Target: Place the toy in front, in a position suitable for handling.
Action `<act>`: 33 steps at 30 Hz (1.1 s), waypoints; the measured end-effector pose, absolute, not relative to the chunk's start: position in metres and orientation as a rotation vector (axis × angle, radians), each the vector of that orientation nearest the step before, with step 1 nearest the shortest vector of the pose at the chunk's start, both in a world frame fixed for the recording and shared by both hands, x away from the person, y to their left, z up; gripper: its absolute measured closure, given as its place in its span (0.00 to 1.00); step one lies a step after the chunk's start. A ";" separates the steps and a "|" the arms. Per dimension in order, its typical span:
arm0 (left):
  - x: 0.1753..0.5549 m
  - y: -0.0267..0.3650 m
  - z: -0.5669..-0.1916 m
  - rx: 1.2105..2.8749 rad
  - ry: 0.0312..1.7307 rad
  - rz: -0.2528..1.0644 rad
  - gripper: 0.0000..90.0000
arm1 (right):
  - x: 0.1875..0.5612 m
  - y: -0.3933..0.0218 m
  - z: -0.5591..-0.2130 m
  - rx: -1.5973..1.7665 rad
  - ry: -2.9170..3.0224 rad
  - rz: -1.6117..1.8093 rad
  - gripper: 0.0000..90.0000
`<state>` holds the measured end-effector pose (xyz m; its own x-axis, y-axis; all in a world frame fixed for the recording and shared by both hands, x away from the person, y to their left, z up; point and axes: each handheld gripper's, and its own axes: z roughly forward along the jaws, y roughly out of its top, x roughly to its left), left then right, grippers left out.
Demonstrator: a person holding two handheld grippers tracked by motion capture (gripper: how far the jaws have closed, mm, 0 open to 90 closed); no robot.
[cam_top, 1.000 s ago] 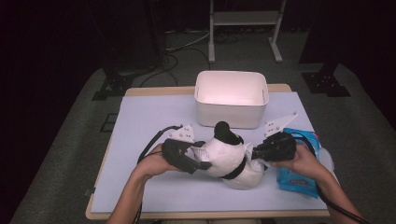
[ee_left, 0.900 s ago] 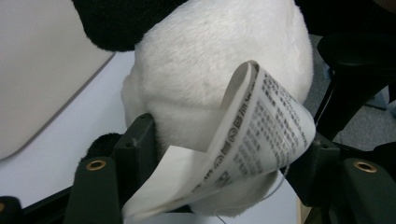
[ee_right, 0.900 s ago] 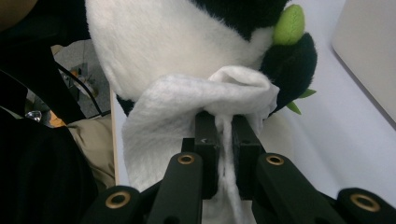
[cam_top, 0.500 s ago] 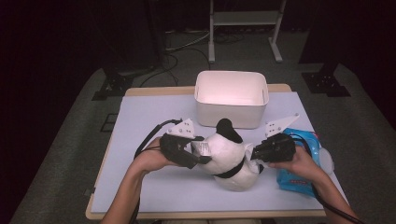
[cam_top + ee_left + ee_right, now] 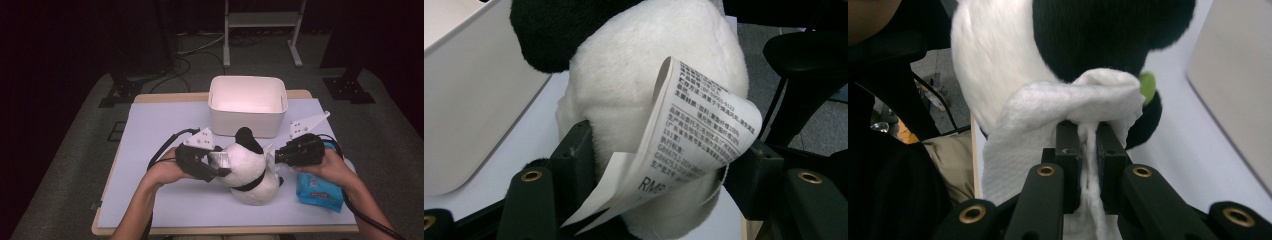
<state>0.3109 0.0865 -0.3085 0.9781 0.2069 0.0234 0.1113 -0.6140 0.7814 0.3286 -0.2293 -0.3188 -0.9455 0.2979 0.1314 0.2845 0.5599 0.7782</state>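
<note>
While plush panda (image 5: pixel 250 167) is clamped between jaws of left tool (image 5: pixel 218 170), just closed further on it, white wipe (image 5: pixel 1073 107) is pinched tight in right tool (image 5: pixel 1087 150), pressed to panda ahead; wiping judged underway.

High view overhead, facing table (image 5: pixel 165 200); both tongs views close, apparently opposite sides, sharing plush panda (image 5: pixel 634 75)

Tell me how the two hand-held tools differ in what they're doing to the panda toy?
The left tool stands wide, its jaws straddling the plush panda and its paper tag. The right tool is pinched nearly shut on a white wipe pressed against the panda. Both are black, hand-held, and meet at the toy.
</note>
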 end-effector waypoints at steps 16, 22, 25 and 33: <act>0.312 0.072 -0.303 2.252 0.204 0.142 0.40 | 0.334 -0.206 -0.271 0.383 2.736 1.350 0.92; 0.312 0.070 -0.304 2.258 0.204 0.138 0.40 | 0.333 -0.192 -0.268 0.336 2.756 1.334 0.92; 0.313 0.070 -0.305 2.258 0.204 0.134 0.39 | 0.334 -0.192 -0.271 0.340 2.767 1.311 0.93; 0.314 0.068 -0.304 2.247 0.209 0.128 0.33 | 0.333 -0.198 -0.278 0.372 2.770 1.301 0.93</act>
<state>0.3139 0.0684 -0.3036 0.9808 0.1938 0.0211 0.1062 -0.6220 0.7757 0.3330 -0.1983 -0.2780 -0.9691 0.2419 0.0486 0.1918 0.6151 0.7647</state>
